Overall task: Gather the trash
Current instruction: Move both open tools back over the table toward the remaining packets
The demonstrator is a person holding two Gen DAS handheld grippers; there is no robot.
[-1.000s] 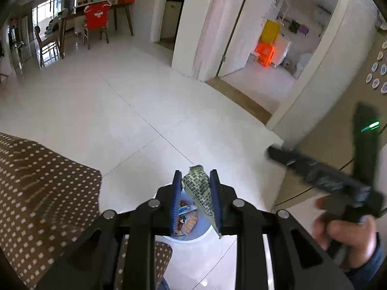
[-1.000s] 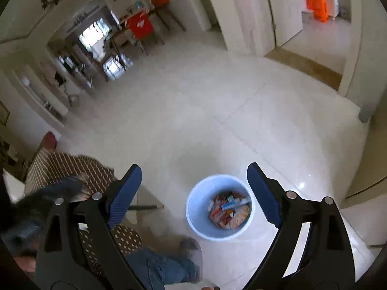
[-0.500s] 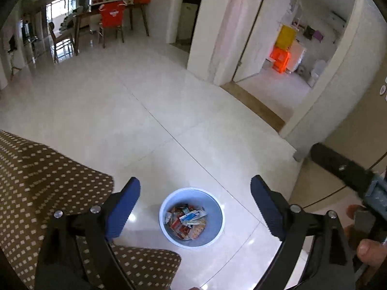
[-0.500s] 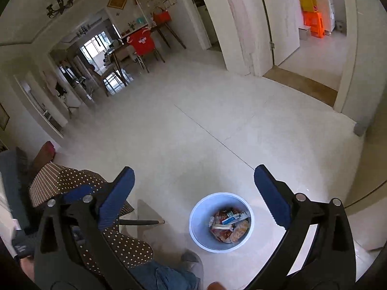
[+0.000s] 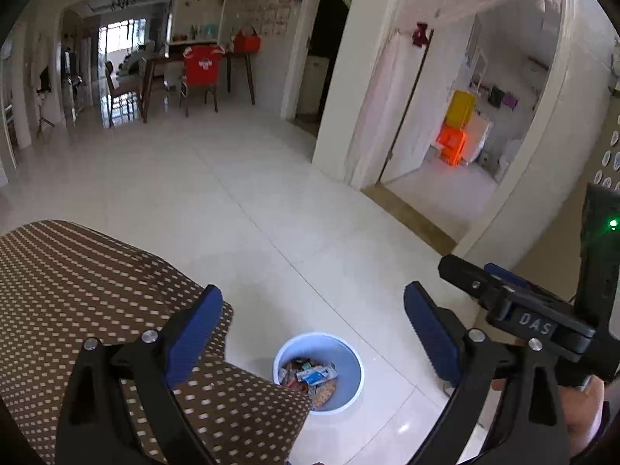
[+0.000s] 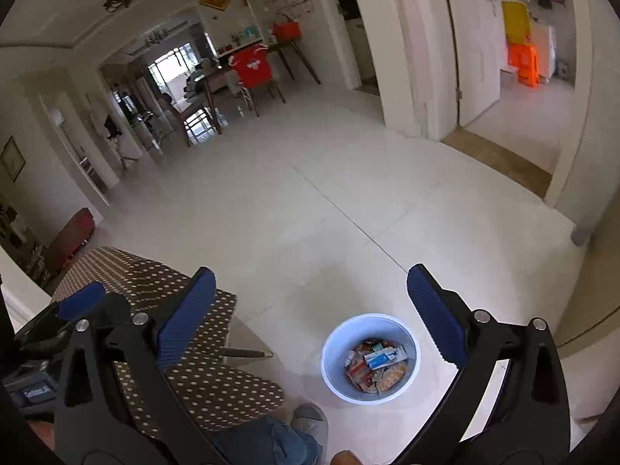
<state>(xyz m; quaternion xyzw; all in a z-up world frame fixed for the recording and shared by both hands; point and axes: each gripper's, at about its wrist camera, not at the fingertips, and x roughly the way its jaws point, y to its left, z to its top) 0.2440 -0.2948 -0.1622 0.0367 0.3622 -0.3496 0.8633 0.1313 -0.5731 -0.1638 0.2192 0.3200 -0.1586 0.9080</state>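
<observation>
— Where's the trash bin?
— Low centre of our left view, on the tile floor, its rim beside the dotted table edge, wrappers inside.
— And our tongs?
— Left tongs and right tongs both spread, pinching nothing; open floor beyond.

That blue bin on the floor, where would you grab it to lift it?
By the rim of the bin, coming straight down from above: it stands upright with its mouth open, and one finger can slip inside the wall. Trash fills only the bottom, I'd judge.
</observation>
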